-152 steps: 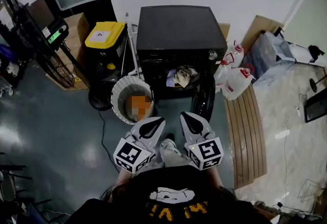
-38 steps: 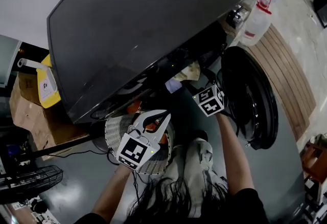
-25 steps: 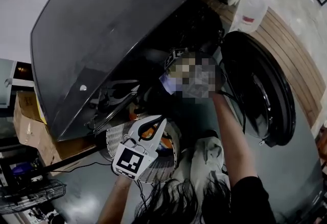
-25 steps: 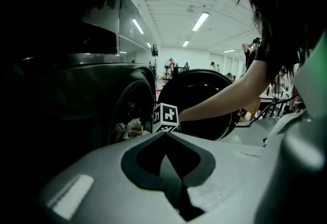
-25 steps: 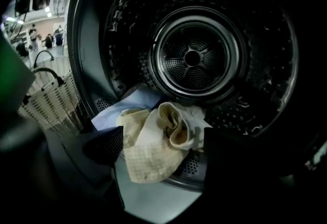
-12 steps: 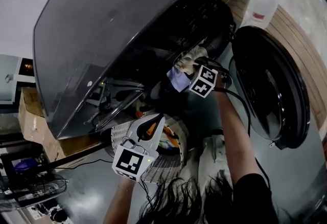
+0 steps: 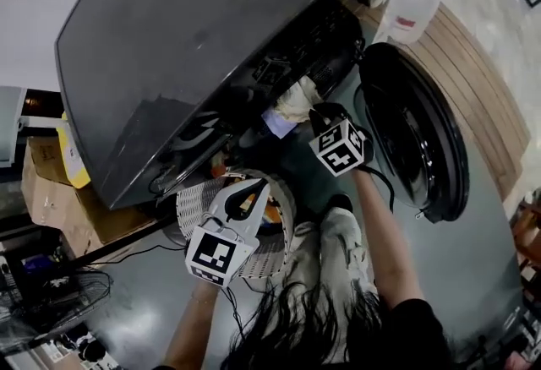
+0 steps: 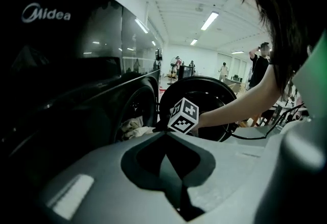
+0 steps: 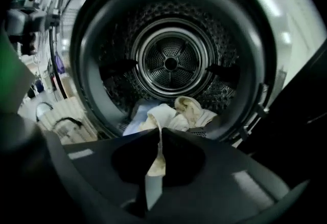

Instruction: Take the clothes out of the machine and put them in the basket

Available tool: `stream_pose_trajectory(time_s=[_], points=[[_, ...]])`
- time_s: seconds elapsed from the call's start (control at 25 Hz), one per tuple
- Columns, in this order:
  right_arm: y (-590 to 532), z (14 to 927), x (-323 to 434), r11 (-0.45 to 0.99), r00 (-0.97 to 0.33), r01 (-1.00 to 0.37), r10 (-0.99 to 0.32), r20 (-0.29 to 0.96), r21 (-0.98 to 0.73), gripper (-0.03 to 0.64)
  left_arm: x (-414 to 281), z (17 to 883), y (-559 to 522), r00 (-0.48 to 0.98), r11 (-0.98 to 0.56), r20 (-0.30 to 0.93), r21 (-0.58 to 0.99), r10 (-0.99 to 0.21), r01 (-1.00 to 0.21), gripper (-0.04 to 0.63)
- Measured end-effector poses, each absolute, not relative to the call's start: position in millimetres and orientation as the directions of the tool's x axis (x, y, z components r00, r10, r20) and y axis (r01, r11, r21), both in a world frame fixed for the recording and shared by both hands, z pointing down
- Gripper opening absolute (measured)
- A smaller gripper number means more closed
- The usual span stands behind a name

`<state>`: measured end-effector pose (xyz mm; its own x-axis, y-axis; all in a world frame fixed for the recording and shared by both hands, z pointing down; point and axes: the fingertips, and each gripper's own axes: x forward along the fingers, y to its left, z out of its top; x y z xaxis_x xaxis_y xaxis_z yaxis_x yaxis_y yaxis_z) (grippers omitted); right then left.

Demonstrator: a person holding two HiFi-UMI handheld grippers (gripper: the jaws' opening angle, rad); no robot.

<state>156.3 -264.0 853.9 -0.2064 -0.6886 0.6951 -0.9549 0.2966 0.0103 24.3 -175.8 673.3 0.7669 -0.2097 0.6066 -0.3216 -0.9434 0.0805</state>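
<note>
1. "Midea" is printed at upper left on the glossy black machine (image 8: 76,59).
2. The right gripper (image 9: 157,133) pinches a cream cloth (image 9: 157,165); crumpled clothes (image 9: 176,113) lie low in the perforated drum.
3. The left gripper (image 8: 166,135) is closed and empty, over the white slatted basket (image 7: 191,204).

The brand name "Midea" (image 8: 46,13) is showing in pale letters on the dark upper front of the machine (image 8: 92,90), up and to the left of the left claw (image 8: 165,133). A jug (image 7: 404,1) beyond the right claw (image 7: 314,113) is carrying a red label, too small to read. The claw cubes are bearing only square coded markers.
</note>
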Motion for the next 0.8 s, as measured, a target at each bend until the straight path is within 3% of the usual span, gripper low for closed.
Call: stream_pose_trajectory(time_s=[0.8], points=[[-200.7,634.4,144.1,0.222,-0.300,-0.952,-0.806,0.511,-0.209,0.029,30.3,569.9,-180.0,0.788,-0.957,0.573,0.019,-0.226,-0.289,0.002]])
